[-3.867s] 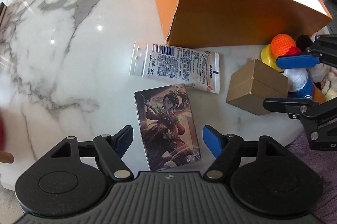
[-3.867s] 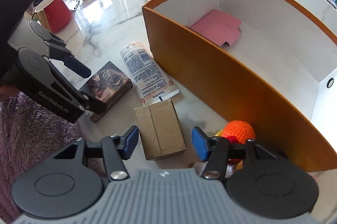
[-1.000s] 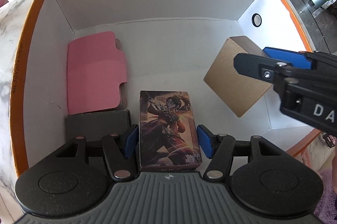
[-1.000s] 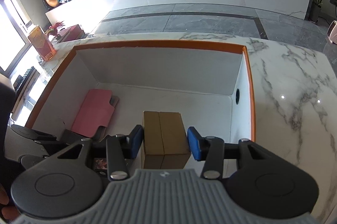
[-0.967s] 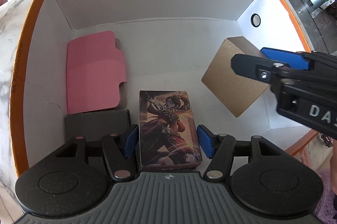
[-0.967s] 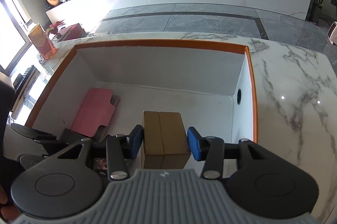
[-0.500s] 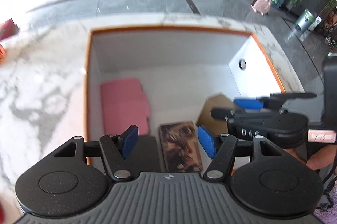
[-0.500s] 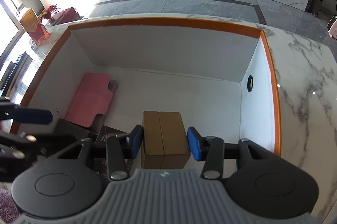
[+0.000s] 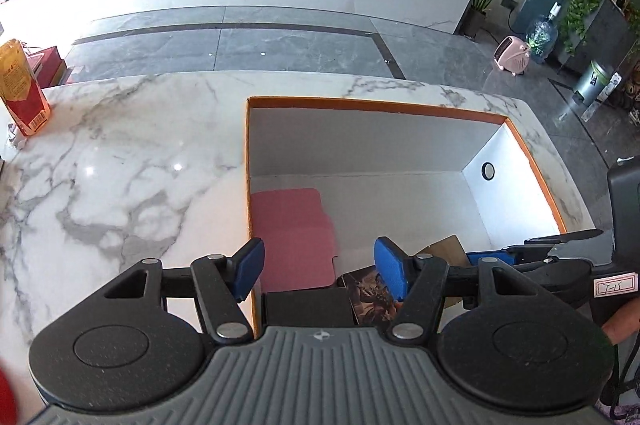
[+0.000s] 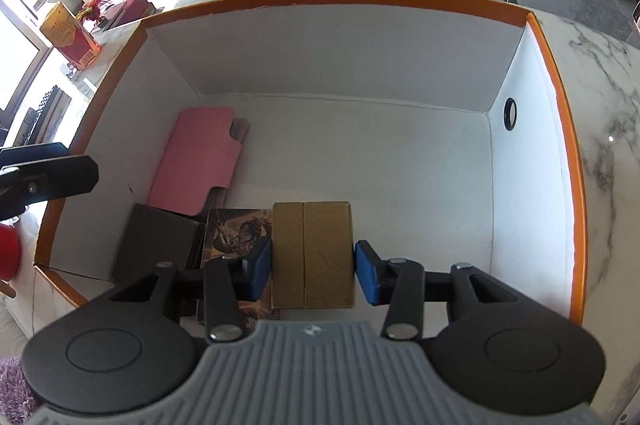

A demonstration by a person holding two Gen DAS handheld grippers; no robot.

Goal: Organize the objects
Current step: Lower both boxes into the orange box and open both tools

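The orange box [image 9: 360, 104] with white inside walls [image 10: 332, 45] stands on the marble table. In it lie a pink case [image 10: 196, 157], a dark box [image 10: 160, 245] and the illustrated card box [image 10: 236, 231]. My right gripper [image 10: 313, 267] is shut on the brown cardboard box [image 10: 313, 253] and holds it low inside the orange box, next to the card box. My left gripper [image 9: 320, 271] is open and empty, raised above the orange box's near left corner. The card box [image 9: 368, 293] and a corner of the brown box [image 9: 444, 245] show below it.
An orange-red carton [image 9: 20, 89] stands at the table's far left edge. A red mug [image 10: 8, 261] sits left of the orange box. The marble tabletop [image 9: 120, 165] stretches left of the box. A purple fuzzy cloth [image 10: 12, 385] lies at the near left.
My left gripper let go of the card box inside the orange box, then rose and drew back to the left. My right gripper lowered the brown box deeper into the orange box.
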